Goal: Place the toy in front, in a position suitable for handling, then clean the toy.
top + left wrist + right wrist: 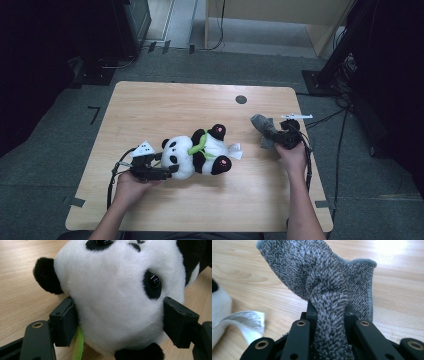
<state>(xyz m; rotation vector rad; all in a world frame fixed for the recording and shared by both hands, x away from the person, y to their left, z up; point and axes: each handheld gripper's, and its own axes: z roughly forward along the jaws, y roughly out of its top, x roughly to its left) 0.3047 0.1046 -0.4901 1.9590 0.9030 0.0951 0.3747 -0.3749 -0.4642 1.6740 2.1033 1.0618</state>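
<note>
A black-and-white plush panda with a green scarf lies on its back in the middle of the wooden table. My left gripper is shut on its head, and in the left gripper view both pads press into the white plush of the panda. To the right, my right gripper is shut on a grey terry cloth, held a little above the table. In the right gripper view the cloth is bunched between the jaws of that gripper and fans out beyond them.
The panda's white label sticks out toward the cloth and appears as a white label in the right gripper view. A round black hole sits near the table's far edge. Cables and dark stands crowd the floor to the right.
</note>
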